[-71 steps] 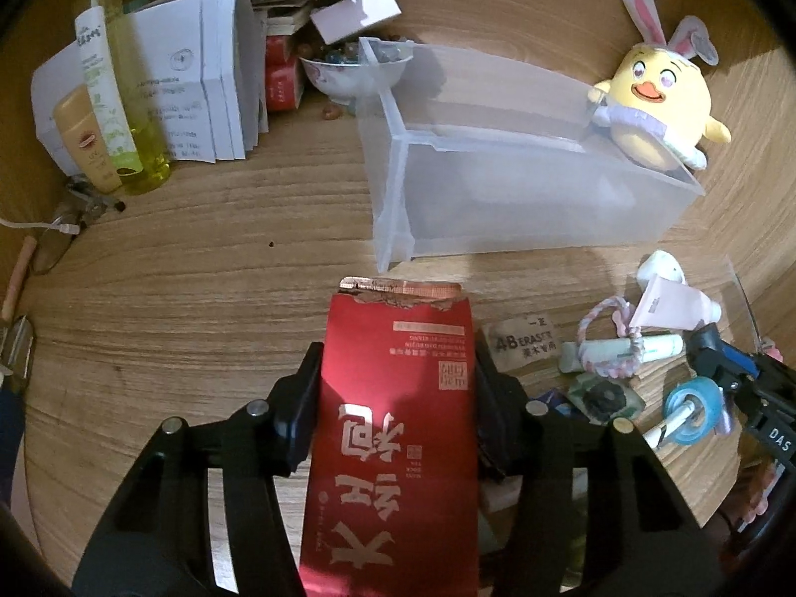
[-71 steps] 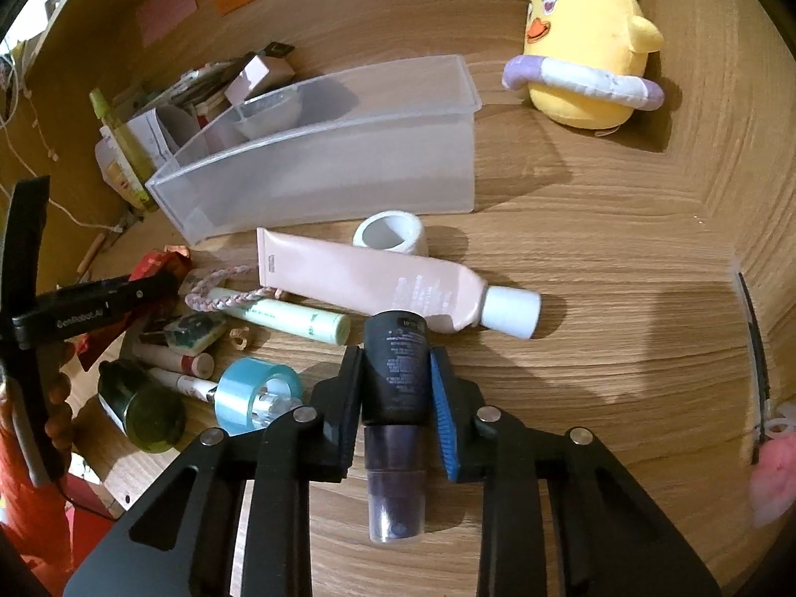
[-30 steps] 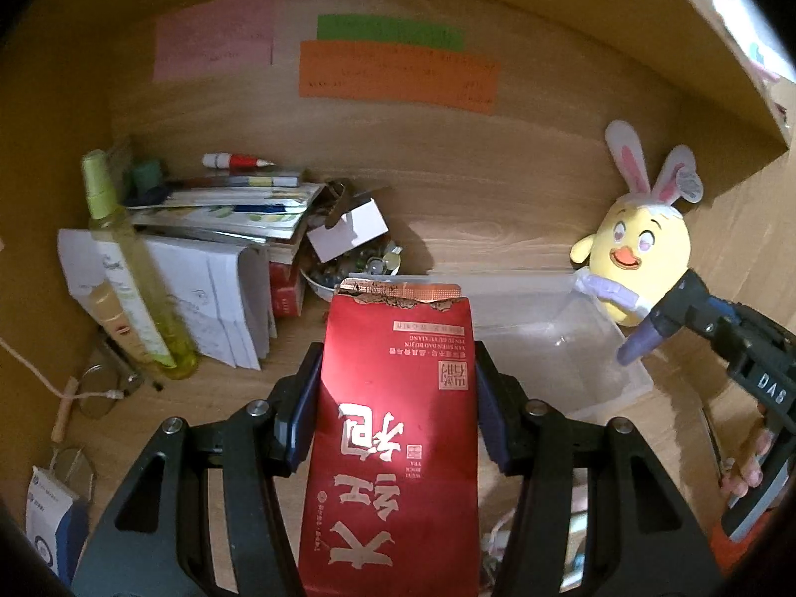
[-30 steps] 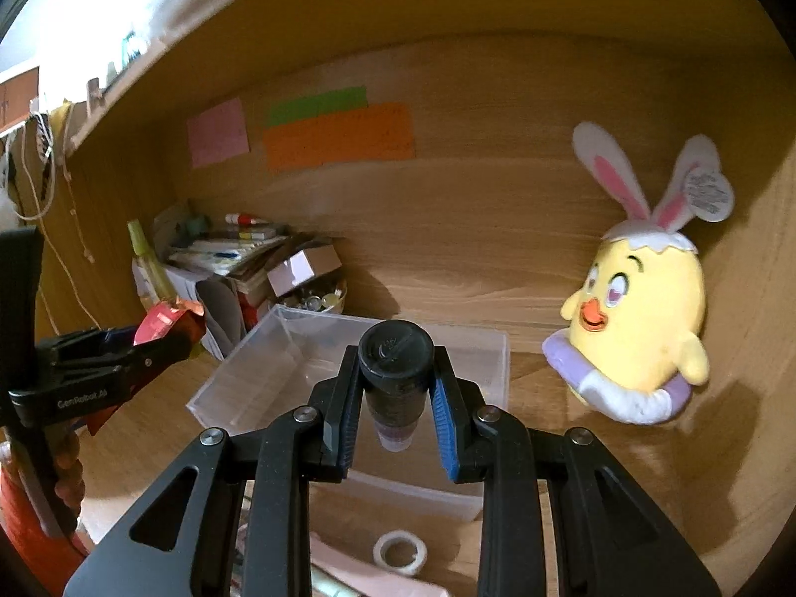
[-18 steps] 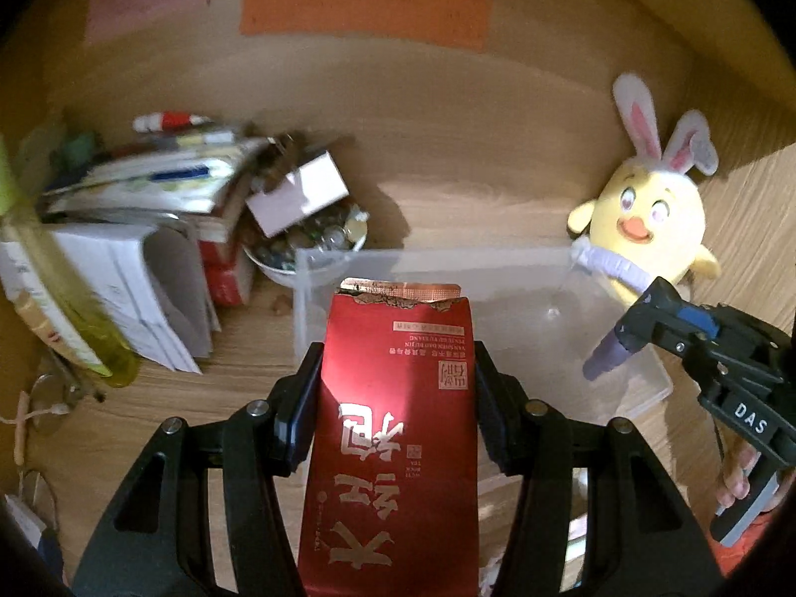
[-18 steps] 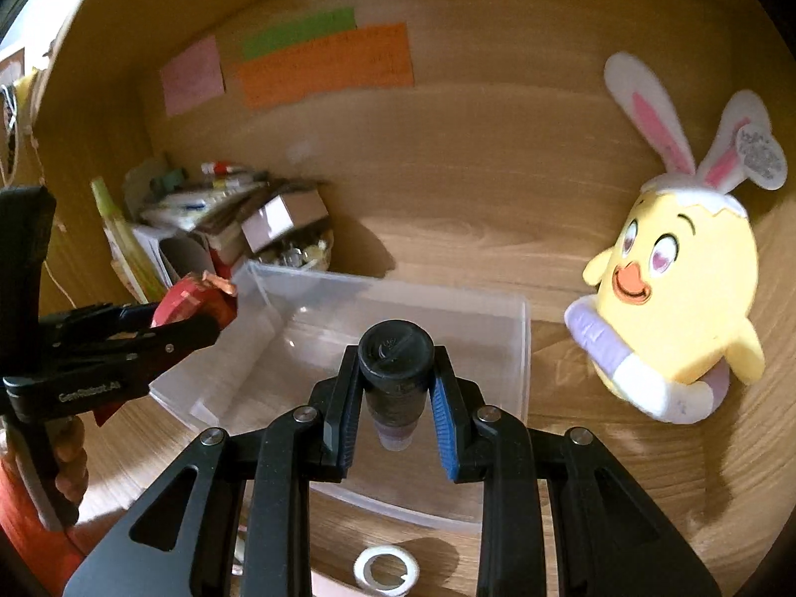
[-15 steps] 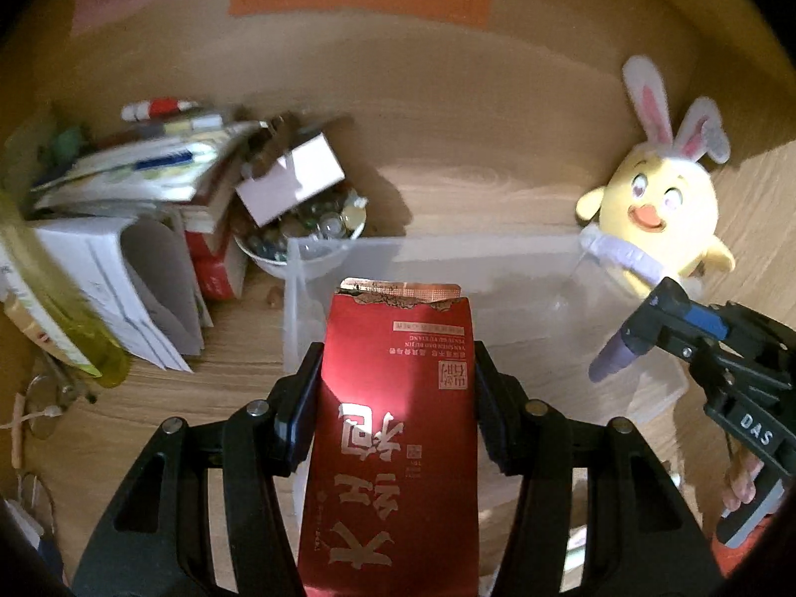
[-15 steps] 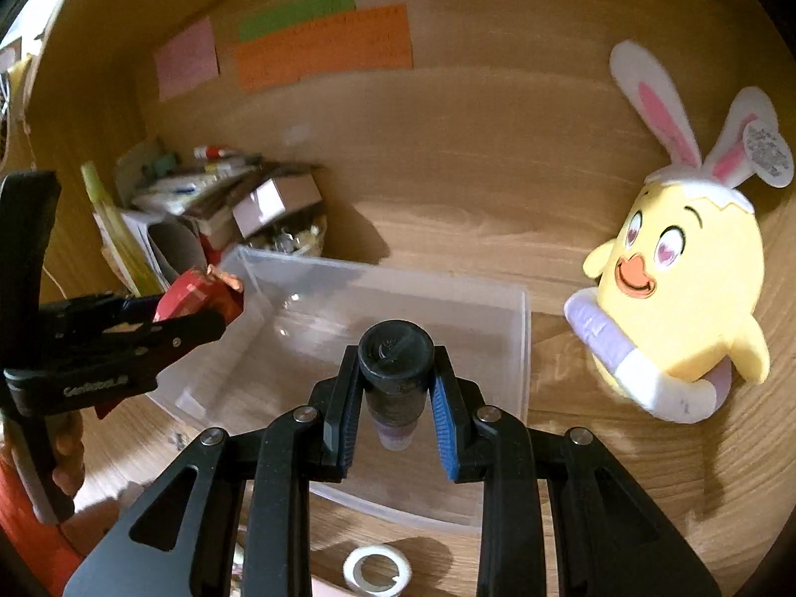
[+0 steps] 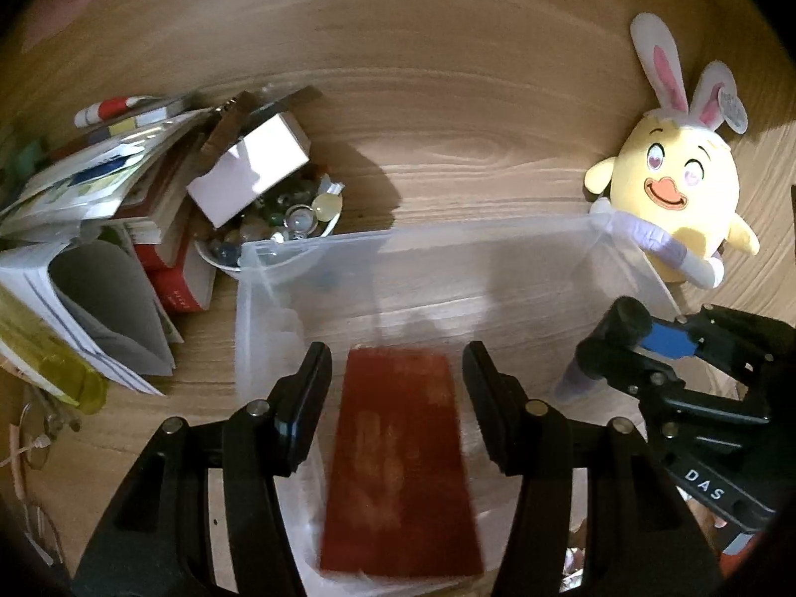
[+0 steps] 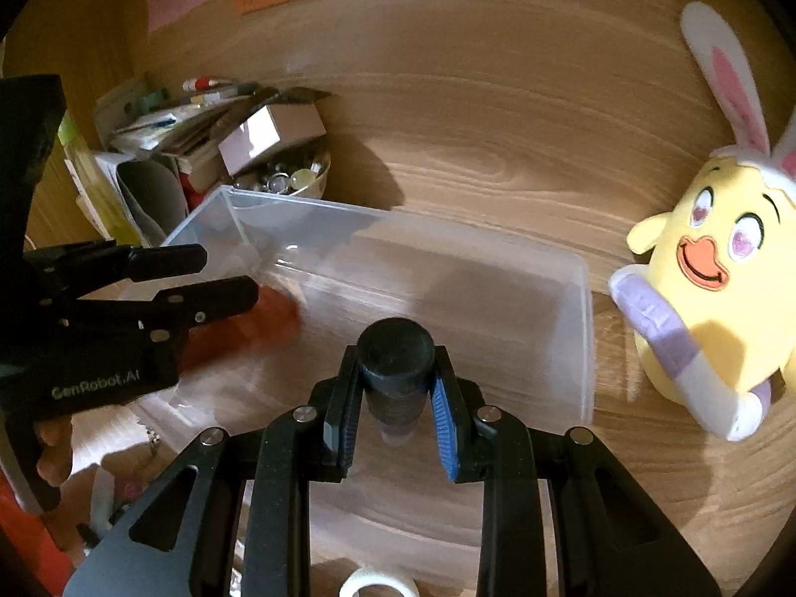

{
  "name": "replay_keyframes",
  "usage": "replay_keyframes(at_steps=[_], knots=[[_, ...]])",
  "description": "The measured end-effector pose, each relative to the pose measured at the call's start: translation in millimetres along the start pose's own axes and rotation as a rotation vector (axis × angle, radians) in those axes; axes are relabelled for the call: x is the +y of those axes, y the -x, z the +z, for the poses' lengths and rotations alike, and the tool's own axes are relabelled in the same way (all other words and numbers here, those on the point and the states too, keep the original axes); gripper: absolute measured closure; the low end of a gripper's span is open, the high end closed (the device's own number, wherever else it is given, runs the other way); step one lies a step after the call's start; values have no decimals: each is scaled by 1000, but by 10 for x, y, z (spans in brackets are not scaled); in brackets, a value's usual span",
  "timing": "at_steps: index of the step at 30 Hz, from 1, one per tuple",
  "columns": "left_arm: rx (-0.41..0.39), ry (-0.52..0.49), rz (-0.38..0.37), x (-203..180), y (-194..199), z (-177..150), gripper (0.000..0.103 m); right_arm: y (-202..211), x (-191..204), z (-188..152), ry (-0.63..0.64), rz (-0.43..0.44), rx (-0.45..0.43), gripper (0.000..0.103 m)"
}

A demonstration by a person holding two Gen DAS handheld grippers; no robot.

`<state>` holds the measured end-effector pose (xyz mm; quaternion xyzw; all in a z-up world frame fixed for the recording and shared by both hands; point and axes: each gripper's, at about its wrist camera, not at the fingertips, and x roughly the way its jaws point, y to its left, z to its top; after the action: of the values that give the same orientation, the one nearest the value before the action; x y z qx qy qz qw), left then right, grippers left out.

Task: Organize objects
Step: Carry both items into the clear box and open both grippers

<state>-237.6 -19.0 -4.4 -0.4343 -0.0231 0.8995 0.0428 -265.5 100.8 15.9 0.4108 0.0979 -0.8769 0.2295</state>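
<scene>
Red foil packet [image 9: 398, 457] with pale lettering sits blurred between the fingers of our left gripper [image 9: 395, 353]. A slim gap shows on each side, so the pads are spread and do not press on it. The packet lies over the near left part of the clear rectangular plastic bin [image 9: 423, 234]. In the right wrist view it is only a red smear beyond the left fingertips, inside the bin's left end. We cannot tell whether it rests on the bin floor.

Our right gripper [image 10: 395, 368] is pinched on a dark cylindrical bottle with a black round cap [image 10: 395, 348]. The cap points away from us, and the blue pads hug the bottle just below it. This bottle hangs above the bin's near right part, its pale lower end showing in the left wrist view.

The bin stands on the wooden desk [image 9: 447, 149]. A yellow chick plush with rabbit ears [image 9: 671, 199] is touching the bin's far right corner. A white bowl of glass beads [image 9: 214, 253] sits against the far left corner, beside a stack of books and papers [image 9: 99, 184]. A white tape roll [image 10: 378, 584] lies in front of the bin.
</scene>
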Motion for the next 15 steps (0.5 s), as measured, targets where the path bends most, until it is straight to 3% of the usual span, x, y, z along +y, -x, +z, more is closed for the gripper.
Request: replay_keyframes(at_steps=[5,9,15], knots=[[13,-6,1,-3,-51,1,48,-69,41,36,10,-16,6,78],[12,12,-3,33,-26,16,46,-143,60,36,2,-24,29,51],[-16,1,6,33,130,3,32,41,83,23,-13,-20,-13,41]])
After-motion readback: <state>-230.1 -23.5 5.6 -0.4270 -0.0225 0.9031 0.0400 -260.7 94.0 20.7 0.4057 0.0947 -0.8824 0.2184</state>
